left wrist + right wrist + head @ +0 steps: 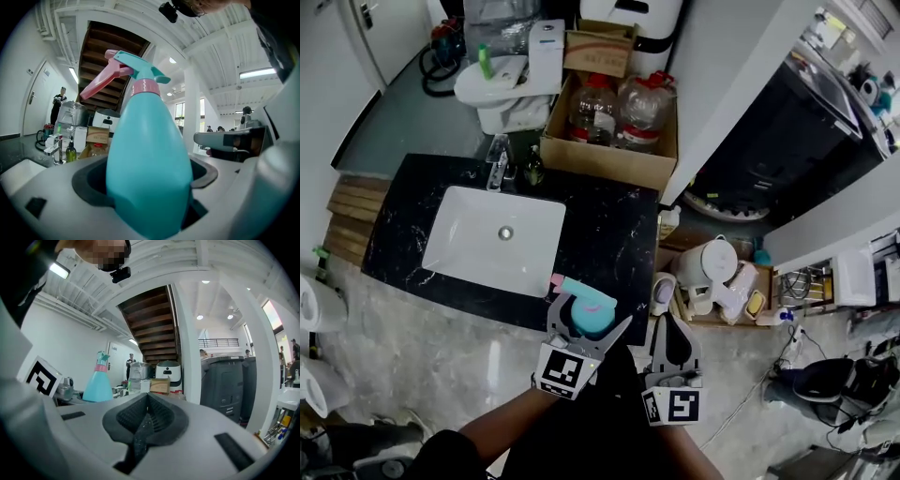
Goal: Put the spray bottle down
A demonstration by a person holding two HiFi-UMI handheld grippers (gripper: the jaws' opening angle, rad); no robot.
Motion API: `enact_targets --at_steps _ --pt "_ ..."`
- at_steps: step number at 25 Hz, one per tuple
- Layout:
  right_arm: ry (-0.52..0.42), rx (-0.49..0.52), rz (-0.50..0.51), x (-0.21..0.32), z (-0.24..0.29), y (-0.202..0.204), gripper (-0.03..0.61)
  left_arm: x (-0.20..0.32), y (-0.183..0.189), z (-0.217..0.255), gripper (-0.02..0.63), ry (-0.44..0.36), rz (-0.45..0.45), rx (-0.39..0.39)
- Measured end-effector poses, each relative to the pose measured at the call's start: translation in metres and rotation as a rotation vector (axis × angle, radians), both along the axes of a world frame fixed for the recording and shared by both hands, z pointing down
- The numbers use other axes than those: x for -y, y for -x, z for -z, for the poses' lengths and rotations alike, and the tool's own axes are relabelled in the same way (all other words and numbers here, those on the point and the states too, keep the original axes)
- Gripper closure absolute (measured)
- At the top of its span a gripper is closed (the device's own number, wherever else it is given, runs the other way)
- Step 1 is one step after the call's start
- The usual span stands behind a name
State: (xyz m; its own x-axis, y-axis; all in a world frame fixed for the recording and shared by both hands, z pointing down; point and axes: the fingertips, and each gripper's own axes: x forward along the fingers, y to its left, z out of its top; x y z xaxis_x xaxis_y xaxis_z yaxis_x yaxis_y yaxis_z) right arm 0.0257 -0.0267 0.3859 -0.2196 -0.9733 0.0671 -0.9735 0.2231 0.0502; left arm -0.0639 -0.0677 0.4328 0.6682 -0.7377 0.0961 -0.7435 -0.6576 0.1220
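A teal spray bottle with a pink trigger and collar stands upright between the jaws of my left gripper, which is shut on its body. It hangs just past the front edge of the black marble counter. In the left gripper view the bottle fills the middle, nozzle pointing left. My right gripper hovers beside it on the right, shut and empty, its dark pads pressed together. The right gripper view shows the bottle at the left.
A white sink with a tap is set in the counter. Behind stand a cardboard box of large water bottles and a toilet. A kettle and small items sit on a low shelf at the right.
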Motion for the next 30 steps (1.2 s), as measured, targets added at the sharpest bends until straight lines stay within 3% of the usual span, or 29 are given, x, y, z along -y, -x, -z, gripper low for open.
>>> enact_targets --at_steps 4,12,18,24,30 --pt "-0.027 -0.004 0.007 0.024 0.001 -0.016 0.563 0.021 -0.022 -0.012 0.169 0.006 0.002 0.019" --pt "0.006 0.017 0.071 0.092 -0.031 -0.050 0.563 0.084 -0.068 -0.036 0.169 0.001 0.033 0.044" --pt "0.026 0.082 0.125 0.138 -0.053 -0.073 0.563 0.124 -0.095 -0.061 0.169 0.019 0.059 0.094" --pt "0.109 0.106 0.140 0.173 -0.089 -0.089 0.563 0.151 -0.108 -0.090 0.169 0.077 0.072 0.108" --pt "0.154 0.115 0.155 0.193 -0.106 -0.094 0.563 0.168 -0.126 -0.109 0.169 0.078 0.063 0.129"
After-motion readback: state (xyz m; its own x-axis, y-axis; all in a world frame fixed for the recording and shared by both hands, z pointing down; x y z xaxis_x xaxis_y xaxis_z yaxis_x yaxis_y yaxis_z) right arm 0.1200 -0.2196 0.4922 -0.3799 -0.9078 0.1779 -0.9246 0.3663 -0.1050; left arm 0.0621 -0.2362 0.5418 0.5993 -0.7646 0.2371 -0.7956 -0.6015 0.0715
